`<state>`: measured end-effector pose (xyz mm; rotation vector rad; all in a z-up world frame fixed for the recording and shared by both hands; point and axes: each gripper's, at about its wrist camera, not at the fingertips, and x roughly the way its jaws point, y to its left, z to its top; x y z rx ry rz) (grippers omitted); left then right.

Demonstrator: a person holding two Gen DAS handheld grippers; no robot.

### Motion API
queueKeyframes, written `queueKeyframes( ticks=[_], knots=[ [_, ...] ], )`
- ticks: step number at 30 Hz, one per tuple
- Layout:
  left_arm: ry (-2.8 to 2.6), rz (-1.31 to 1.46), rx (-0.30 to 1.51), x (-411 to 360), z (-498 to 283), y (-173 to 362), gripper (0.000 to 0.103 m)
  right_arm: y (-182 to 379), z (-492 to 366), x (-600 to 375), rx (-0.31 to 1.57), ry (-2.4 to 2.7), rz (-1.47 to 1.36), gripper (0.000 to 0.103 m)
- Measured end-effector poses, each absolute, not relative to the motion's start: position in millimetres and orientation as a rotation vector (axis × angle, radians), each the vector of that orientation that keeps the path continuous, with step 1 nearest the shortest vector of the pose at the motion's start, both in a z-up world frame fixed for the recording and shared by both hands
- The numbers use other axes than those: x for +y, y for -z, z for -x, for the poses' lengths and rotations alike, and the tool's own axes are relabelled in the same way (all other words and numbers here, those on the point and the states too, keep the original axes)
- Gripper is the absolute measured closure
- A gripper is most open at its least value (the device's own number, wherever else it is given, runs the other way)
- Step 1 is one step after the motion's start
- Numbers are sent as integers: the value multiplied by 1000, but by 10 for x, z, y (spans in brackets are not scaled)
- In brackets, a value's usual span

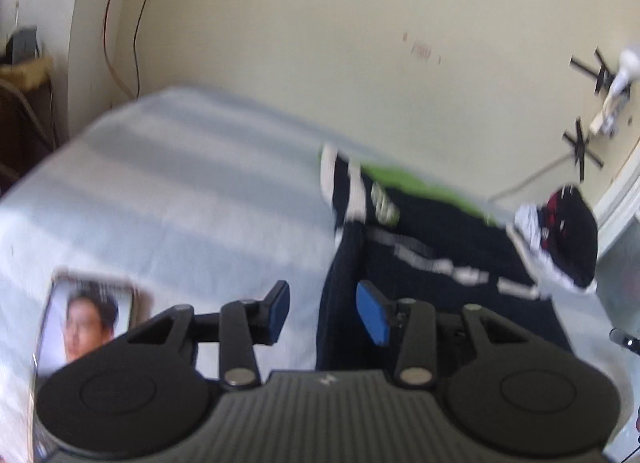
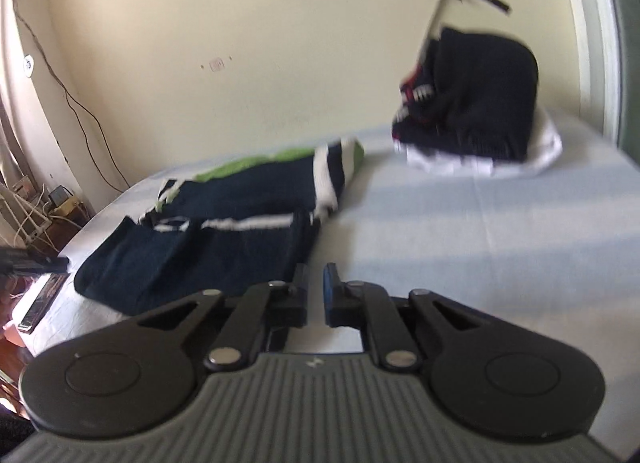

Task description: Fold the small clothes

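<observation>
Navy shorts (image 2: 208, 247) flat on bed (image 2: 480, 231), left gripper (image 1: 324, 311) jaws spread, right gripper (image 2: 316, 291) jaws nearly together, both empty

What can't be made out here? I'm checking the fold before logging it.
- Left wrist view: motion blur smears the print on the navy white-striped garment.
- Both views: the green cloth is mostly covered by that garment.
- Right wrist view: the dark folded pile is too blurred to count pieces.

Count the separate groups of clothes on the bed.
2: a navy, white and green garment spread near the wall; a folded stack at the far corner. Layers may hide more.
</observation>
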<state>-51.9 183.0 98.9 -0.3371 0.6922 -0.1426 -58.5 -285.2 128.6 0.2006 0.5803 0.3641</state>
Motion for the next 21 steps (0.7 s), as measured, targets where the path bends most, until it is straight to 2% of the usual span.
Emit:
queueKeyframes(
  ticks=[3,5,7,9,11,13,15,18,21],
  knots=[
    [176,279,642,1728,197,-1302,64,-1522,260,-2744,551,-391,-156,89],
    [221,228,619,1571,-119,-1472,56,-1686,1,-2688,524,-450,-170,84],
    [247,203,626,1413,-523,-1566,51,-1780,-370,-2619,516,-493,-203,62],
    [271,188,670,1216,-1004,-1570,51,-1812,-784,-2552,529,-500,-225,58],
    [260,158,713,998,-1501,-1465,51,-1777,-1253,-2443,576,-508,-240,56],
    [252,137,775,788,-1991,-1296,50,-1676,-1697,-2332,620,-497,-237,46],
    [254,125,847,594,-2432,-1071,48,-1532,-2120,-2219,671,-474,-224,41],
    [267,132,926,390,-2881,-757,40,-1283,-2641,-2047,745,-472,-195,37],
    [284,149,958,275,-3090,-537,26,-1011,-2996,-1916,826,-501,-207,34]
  ],
)
